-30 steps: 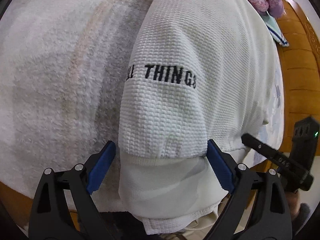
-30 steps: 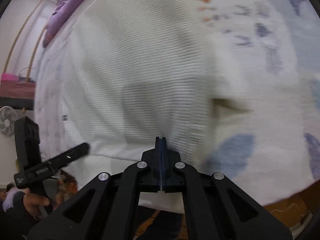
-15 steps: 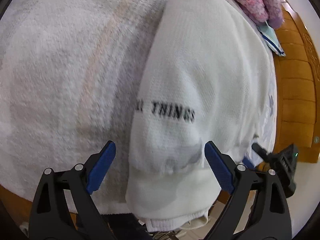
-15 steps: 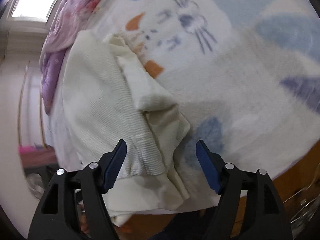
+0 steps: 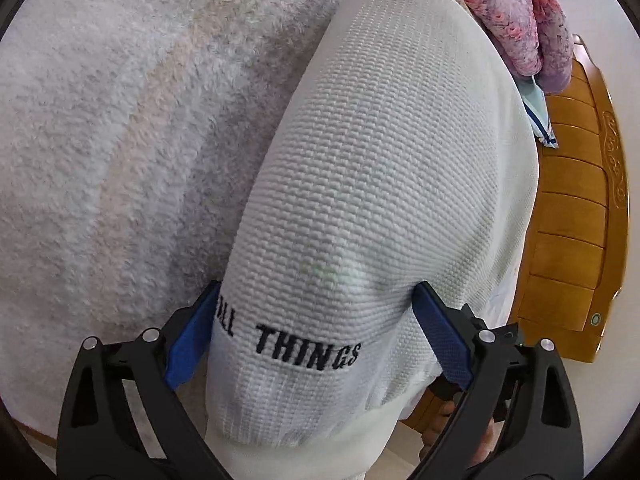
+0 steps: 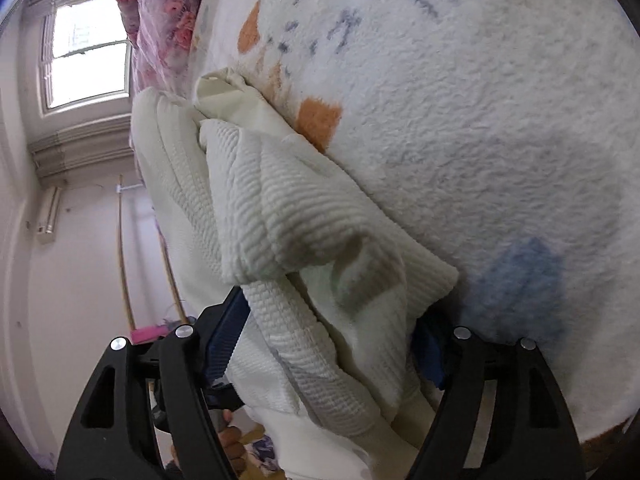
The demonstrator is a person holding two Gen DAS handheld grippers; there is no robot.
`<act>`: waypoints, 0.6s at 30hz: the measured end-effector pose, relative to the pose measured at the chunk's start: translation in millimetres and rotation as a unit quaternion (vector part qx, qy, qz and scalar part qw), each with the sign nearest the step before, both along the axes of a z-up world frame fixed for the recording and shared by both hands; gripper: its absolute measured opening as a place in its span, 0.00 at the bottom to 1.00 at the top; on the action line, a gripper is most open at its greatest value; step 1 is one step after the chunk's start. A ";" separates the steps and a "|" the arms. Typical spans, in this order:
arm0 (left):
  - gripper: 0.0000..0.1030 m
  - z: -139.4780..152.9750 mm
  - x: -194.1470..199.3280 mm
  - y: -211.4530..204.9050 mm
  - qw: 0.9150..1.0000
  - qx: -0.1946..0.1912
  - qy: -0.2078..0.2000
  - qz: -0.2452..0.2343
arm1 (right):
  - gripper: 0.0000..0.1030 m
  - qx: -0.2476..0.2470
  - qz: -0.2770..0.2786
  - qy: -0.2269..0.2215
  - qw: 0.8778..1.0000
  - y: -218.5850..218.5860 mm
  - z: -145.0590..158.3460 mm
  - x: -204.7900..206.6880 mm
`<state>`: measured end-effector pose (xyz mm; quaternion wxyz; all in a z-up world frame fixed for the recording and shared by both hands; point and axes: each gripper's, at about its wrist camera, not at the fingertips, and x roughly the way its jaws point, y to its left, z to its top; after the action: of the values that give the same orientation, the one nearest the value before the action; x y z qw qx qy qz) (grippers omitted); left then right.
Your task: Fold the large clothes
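A cream waffle-knit garment [image 5: 384, 184] with black lettering "THINGS" lies folded in layers on a fleece blanket at the bed's near edge. My left gripper [image 5: 316, 340] is open, its blue pads [image 5: 188, 344] standing on either side of the folded end. In the right wrist view the same garment [image 6: 304, 248] shows as a thick stack of folds. My right gripper [image 6: 324, 348] is open wide, with its pads [image 6: 226, 336] straddling the stack's near end. Neither gripper pinches the cloth.
A white fleece blanket [image 5: 112, 128] with cat-face print [image 6: 460, 128] covers the bed. Pink floral bedding [image 5: 516, 12] is piled at the far end. A wooden bed frame [image 5: 572, 208] runs along the right. A window [image 6: 88, 48] is at the left.
The right gripper went from shut on the cloth to open, then moved in around the folded stack. The left gripper stayed open and slid forward along the garment's end.
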<state>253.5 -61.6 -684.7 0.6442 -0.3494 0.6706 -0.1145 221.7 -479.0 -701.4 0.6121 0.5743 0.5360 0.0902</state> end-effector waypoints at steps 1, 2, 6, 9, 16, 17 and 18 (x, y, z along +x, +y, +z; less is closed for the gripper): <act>0.90 0.9 0.5 -3.7 1.000 0.000 -0.004 -0.006 | 0.69 0.024 0.006 -0.003 1.000 5.2 -0.3 -0.4; 0.90 1.2 -0.9 -6.6 1.000 0.001 -0.006 -0.010 | 0.69 0.021 0.014 -0.002 1.000 8.1 0.2 -5.1; 0.93 0.5 3.3 -21.0 0.999 0.025 -0.017 -0.020 | 0.69 0.016 -0.001 0.003 1.000 16.4 2.4 -5.3; 0.93 3.0 9.3 -30.2 0.998 0.048 -0.015 -0.036 | 0.69 0.027 0.014 -0.011 0.999 24.5 7.1 3.2; 0.92 5.6 29.5 -53.9 0.996 0.063 -0.005 -0.060 | 0.51 0.004 0.001 0.000 1.000 32.7 5.4 -0.5; 0.91 6.5 31.3 -57.1 0.996 0.060 -0.006 -0.064 | 0.40 0.007 -0.001 -0.002 1.000 34.6 9.4 -1.7; 0.86 9.0 33.0 -58.0 0.996 0.063 -0.008 -0.069 | 0.38 -0.004 0.001 -0.001 1.000 38.2 15.7 1.1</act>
<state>286.5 -119.6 -675.8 0.6607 -0.2603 0.6939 -0.1191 222.8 -440.9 -685.7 0.6151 0.5709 0.5364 0.0895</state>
